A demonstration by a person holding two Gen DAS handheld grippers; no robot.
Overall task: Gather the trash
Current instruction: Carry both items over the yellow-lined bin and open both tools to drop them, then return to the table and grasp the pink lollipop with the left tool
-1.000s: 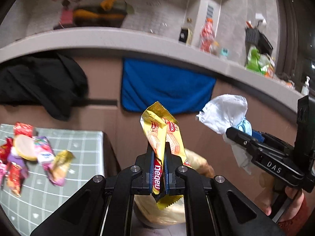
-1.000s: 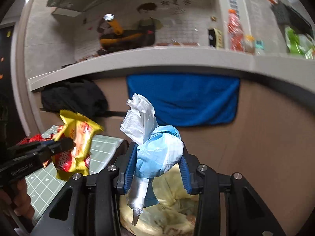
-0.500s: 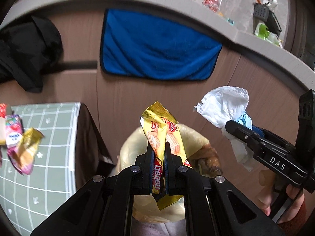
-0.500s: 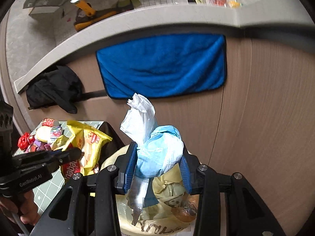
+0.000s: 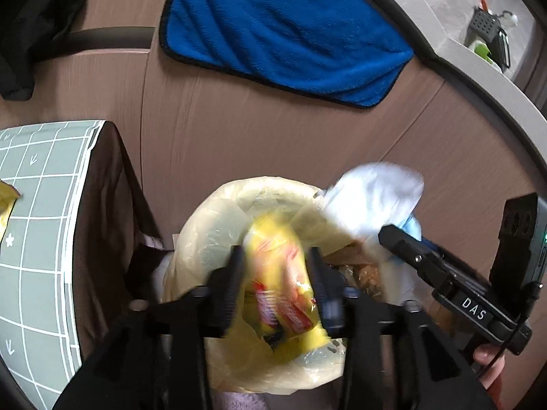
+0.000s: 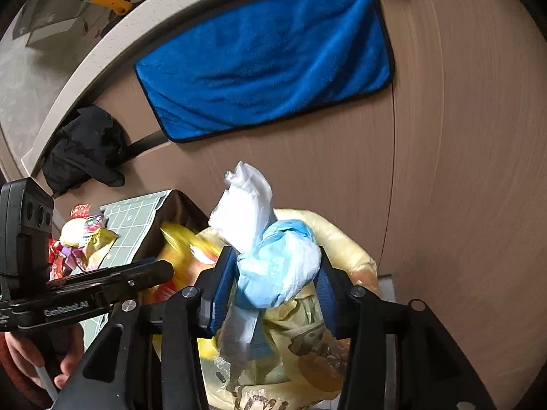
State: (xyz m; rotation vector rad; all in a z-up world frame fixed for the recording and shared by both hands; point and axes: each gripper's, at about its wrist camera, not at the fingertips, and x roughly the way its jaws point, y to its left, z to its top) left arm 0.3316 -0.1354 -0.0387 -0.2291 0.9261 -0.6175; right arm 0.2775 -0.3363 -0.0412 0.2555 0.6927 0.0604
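Left gripper [image 5: 275, 275] jaws spread, just opened, blurred yellow-and-red snack wrapper [image 5: 280, 273] loose between them above the yellow plastic-lined trash bin [image 5: 218, 218]. Right gripper [image 6: 273, 287] jaws parted, just widened, crumpled white-and-blue tissue wad [image 6: 270, 249] between the blue pads [image 6: 222, 287]; cannot tell if pinched. Inside the bin: brown scraps and crinkled wrappers. "DAS" legible on the right gripper's body, "GenRobot.AI" on the left. Heap of bright snack wrappers [image 6: 82, 235] on the green gridded tabletop [image 5: 37, 225] beside the bin.

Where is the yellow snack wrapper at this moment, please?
In the left wrist view, the yellow snack wrapper sits blurred between the left gripper's just-opened fingers, directly over the lined trash bin.
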